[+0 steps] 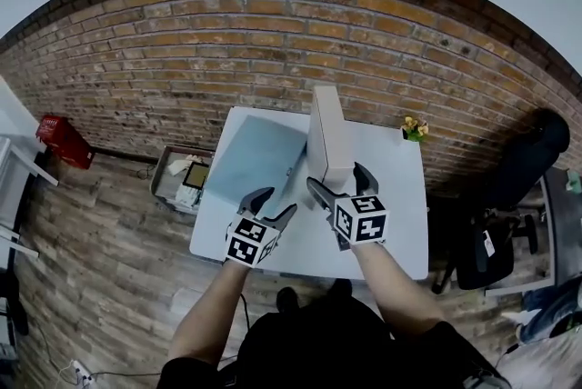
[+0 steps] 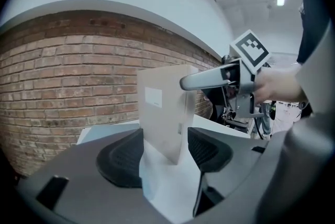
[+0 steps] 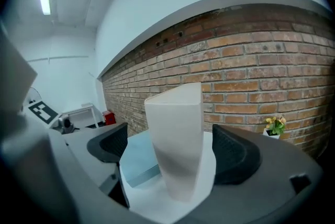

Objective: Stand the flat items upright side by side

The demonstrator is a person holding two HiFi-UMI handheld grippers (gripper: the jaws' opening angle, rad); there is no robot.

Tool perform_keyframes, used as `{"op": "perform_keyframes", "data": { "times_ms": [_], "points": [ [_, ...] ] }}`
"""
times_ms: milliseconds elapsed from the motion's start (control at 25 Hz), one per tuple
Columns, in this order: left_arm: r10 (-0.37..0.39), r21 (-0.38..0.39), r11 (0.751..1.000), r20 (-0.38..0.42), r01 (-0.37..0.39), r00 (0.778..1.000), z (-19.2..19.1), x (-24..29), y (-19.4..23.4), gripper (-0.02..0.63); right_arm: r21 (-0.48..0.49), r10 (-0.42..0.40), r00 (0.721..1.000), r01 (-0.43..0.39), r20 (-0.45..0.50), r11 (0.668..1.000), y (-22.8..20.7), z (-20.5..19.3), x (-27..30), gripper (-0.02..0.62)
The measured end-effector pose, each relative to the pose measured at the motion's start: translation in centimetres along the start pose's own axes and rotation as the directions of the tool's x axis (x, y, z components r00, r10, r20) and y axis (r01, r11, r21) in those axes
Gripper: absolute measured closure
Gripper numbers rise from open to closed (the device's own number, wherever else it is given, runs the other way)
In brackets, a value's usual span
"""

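Head view: white flat cardboard folder (image 1: 327,137) is stood upright on white table (image 1: 400,196), w/ pale blue flat folder (image 1: 255,158) laid flat beside it. Left gripper view: L gripper (image 2: 165,152) is seen half-open, nothing gripped. Right gripper view: R gripper (image 3: 172,155) is spread wide, white folder between jaws, untouched.

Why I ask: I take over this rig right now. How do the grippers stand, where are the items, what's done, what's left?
Left gripper: jaws apart, empty, by the near corner of the blue flat item.
Right gripper: jaws apart around the near end of the white flat item, not pressing it.
Items: the white one is upright on the table; the blue one lies flat to its left.
Done: the white item stands.
Left: stand the blue one upright beside it.
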State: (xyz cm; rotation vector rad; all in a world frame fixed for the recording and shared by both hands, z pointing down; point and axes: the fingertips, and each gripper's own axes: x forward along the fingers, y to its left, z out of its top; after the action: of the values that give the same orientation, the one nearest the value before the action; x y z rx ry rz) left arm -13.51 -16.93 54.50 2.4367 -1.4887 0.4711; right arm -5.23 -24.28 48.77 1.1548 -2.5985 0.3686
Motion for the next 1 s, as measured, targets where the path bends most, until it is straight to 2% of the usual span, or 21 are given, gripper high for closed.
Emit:
{"op": "perform_keyframes", "data": {
  "times_ms": [120, 160, 240, 400, 600, 1000],
  "points": [
    [0.021, -0.021, 1.0, -0.001, -0.021, 1.0, -0.6, -1.1, 0.5, 0.325, -0.04, -0.055, 0.998, 0.056, 0.007, 0.998, -0.3, 0.1, 1.4, 0.102],
    [0.027, -0.028, 0.999, -0.002, -0.027, 1.0, -0.8, -1.3, 0.6, 0.325, -0.059, -0.065, 0.998, 0.065, 0.001, 0.996, -0.5, 0.0, 1.8, 0.123],
    [0.036, -0.039, 0.999, -0.004, -0.036, 0.999, -1.0, -1.5, 0.7, 0.325, -0.095, -0.071, 0.997, 0.069, -0.016, 0.993, -0.9, -0.3, 2.1, 0.217],
    [0.04, -0.058, 0.998, -0.006, -0.041, 0.999, -1.0, -1.3, 0.2, 0.33, -0.122, -0.06, 0.998, 0.057, -0.026, 0.991, -2.1, -0.8, 1.1, 0.266],
    [0.02, -0.053, 0.998, -0.024, -0.021, 1.0, -0.2, 0.1, -1.4, 0.342, -0.096, -0.065, 0.998, 0.066, 0.011, 0.993, -5.4, -1.2, -2.0, 0.282],
    [-0.059, -0.045, 0.997, -0.066, 0.056, 0.996, 0.8, 4.3, -7.3, 0.353, -0.036, -0.194, 0.979, 0.196, 0.055, 0.98, -14.6, -3.0, -10.4, 0.285]
  ]
}}
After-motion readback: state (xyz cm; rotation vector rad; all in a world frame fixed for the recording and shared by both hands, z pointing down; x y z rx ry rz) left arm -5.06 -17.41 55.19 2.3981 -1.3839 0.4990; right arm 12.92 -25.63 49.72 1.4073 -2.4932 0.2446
